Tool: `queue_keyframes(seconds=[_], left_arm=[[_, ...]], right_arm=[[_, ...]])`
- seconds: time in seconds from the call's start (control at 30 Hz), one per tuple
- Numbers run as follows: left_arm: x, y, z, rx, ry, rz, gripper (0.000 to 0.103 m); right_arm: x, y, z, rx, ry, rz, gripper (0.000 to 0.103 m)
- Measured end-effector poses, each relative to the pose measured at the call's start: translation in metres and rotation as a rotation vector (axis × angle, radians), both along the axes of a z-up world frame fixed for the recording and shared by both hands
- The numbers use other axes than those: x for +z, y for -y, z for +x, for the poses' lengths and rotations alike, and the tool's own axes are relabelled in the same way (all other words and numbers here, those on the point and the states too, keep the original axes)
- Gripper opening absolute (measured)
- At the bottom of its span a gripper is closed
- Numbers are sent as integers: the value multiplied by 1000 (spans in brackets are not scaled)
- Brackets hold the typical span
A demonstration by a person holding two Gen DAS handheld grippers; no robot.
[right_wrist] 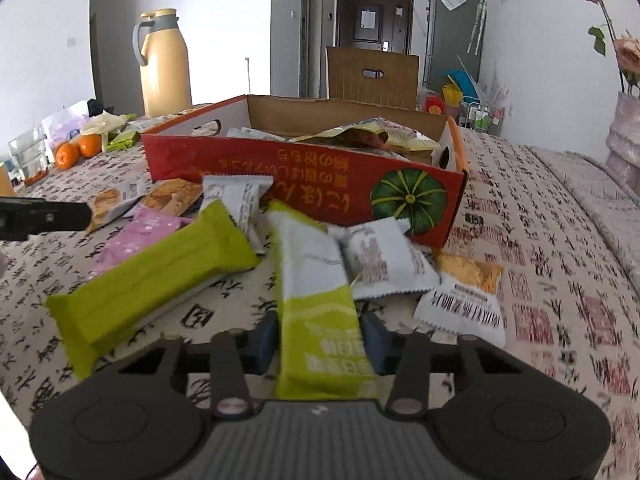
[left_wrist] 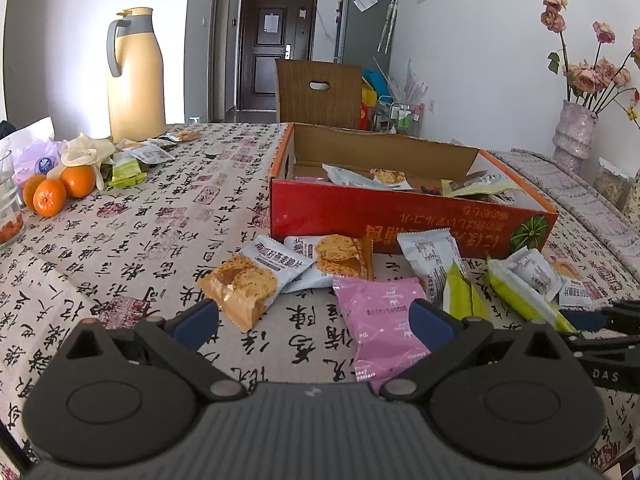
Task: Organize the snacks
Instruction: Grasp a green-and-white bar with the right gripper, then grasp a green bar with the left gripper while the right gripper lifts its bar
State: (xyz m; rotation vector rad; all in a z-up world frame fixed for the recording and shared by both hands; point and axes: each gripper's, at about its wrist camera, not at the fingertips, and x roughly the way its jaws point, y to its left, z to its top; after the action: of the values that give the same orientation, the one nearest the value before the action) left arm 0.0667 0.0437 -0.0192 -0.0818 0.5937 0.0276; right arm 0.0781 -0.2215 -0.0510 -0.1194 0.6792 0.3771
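Right tongs (right_wrist: 320,340) closed on a long green-and-white snack bar wrapper (right_wrist: 316,280), blue pads pressing both its sides, just before the red cardboard box (right_wrist: 304,176) on the calligraphy-print bench (right_wrist: 540,240). Left tongs (left_wrist: 316,320) spread wide, empty, over a pink snack packet (left_wrist: 380,316). A biscuit packet (left_wrist: 240,284) lies nearby.
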Motion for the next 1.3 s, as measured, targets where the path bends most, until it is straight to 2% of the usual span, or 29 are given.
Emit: queue_keyframes(seconds=[0.13,0.37,0.47,0.6,0.9,1.17,1.27,1.3], left_arm=[[-1,0,0,0,-6,-2,103],[-3,4,0,-12,-13,-2,103],[-2,7,0,-19,-12,1,103],[-2,12,0,-36,-12,7,103],[-2,44,0,-116,-13,55,103],[-8,77,1,-172,-34,120,103],[-10,81,2,-176,-43,136,103],[-11,83,2,-177,-45,141,103]], right_arm=[[1,-1,-6,-9,-17,37,44],[-1,-7,6,-48,-25,89,46],[-2,-11,4,-51,-8,75,39],[-2,-13,-8,-83,66,52,37],[11,5,-30,-138,158,132,36],[-2,14,-32,-107,96,114,38],[-4,13,-27,-93,70,97,43],[-5,11,-24,-88,64,91,48]])
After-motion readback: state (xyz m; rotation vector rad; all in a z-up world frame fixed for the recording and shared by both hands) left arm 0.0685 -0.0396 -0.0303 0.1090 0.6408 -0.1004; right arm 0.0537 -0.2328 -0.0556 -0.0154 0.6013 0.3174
